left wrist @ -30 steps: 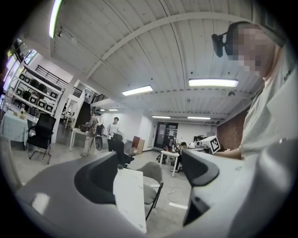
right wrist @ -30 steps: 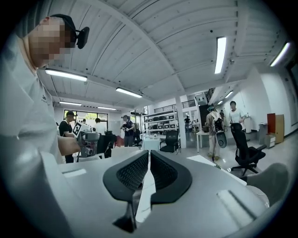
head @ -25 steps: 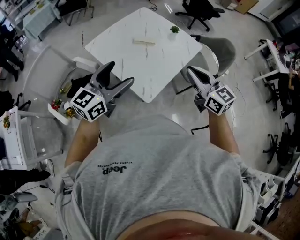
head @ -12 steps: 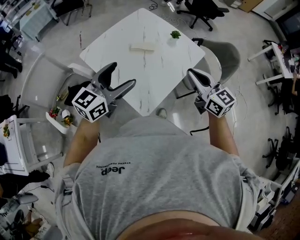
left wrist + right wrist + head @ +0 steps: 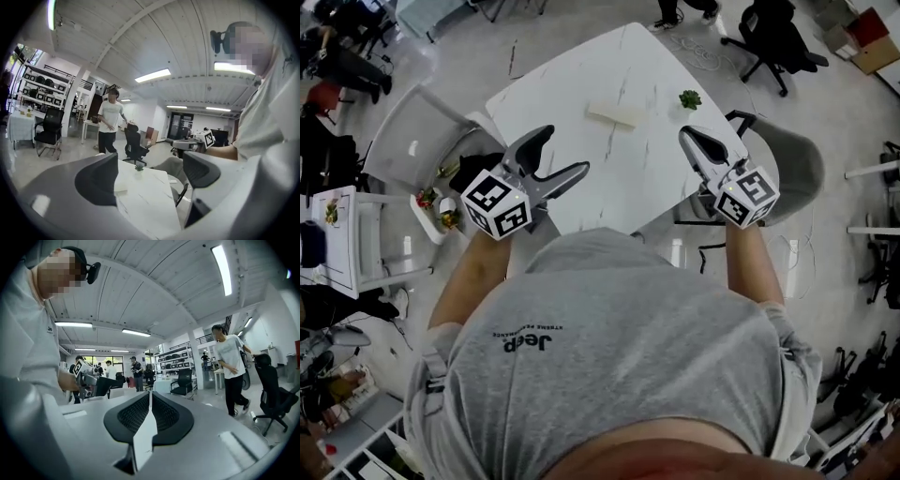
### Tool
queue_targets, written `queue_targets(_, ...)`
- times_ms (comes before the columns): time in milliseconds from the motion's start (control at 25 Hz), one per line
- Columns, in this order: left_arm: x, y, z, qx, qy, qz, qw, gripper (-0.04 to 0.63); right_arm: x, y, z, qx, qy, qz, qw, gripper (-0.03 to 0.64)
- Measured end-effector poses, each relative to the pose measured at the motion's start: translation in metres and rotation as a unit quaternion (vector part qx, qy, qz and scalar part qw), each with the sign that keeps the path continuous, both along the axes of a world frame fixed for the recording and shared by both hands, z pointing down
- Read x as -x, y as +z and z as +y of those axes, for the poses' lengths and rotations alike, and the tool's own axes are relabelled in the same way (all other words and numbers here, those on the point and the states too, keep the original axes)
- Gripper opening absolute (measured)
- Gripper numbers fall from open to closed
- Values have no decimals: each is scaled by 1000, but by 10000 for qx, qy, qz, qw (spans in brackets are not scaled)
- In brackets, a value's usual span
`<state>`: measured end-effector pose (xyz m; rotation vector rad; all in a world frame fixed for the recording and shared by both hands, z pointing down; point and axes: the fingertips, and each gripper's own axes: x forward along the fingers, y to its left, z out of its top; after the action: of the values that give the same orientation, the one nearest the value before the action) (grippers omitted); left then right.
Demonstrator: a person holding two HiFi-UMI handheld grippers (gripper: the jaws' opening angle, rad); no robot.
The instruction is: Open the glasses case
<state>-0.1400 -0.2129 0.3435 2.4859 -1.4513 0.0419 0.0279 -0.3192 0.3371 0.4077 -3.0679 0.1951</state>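
Observation:
A cream glasses case (image 5: 617, 114) lies shut on the far half of the white marble table (image 5: 581, 84). It also shows past the left jaw in the left gripper view, the case (image 5: 121, 186). My left gripper (image 5: 562, 155) hovers over the table's near left edge, open and empty, well short of the case. The left gripper (image 5: 150, 176) has a wide gap between its jaws. My right gripper (image 5: 690, 137) is held over the table's near right edge, shut with nothing in it. The right gripper (image 5: 150, 404) shows its jaws pressed together.
A small green plant (image 5: 689, 98) stands on the table right of the case. A grey chair (image 5: 783, 159) sits at the table's right, a white chair (image 5: 403, 141) at its left, and a black office chair (image 5: 769, 37) beyond. A person (image 5: 110, 126) walks behind the table.
The table has shifted right and nearer in the head view, so both grippers now sit over its near edges. Neither gripper's jaws have changed.

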Motion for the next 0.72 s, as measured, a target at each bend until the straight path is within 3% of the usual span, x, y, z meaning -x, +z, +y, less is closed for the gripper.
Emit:
queue_targets(200,33,22,-23,75,124,-165,9998,461,36,21,-19,65,62,24,10000,6)
queue_targets(400,61,56,-45,116,895,-312,9954,460,59,39,-12,150,665,292,9972,6)
queue_targets(560,61,80,-63,157,1466,-421,9882,460,62,44,1,208,980,511,9937,6)
queue_targets(720,53,100,-75,262,1702,-460,9840,460,56,50,2,220,1130,610,9915,6)
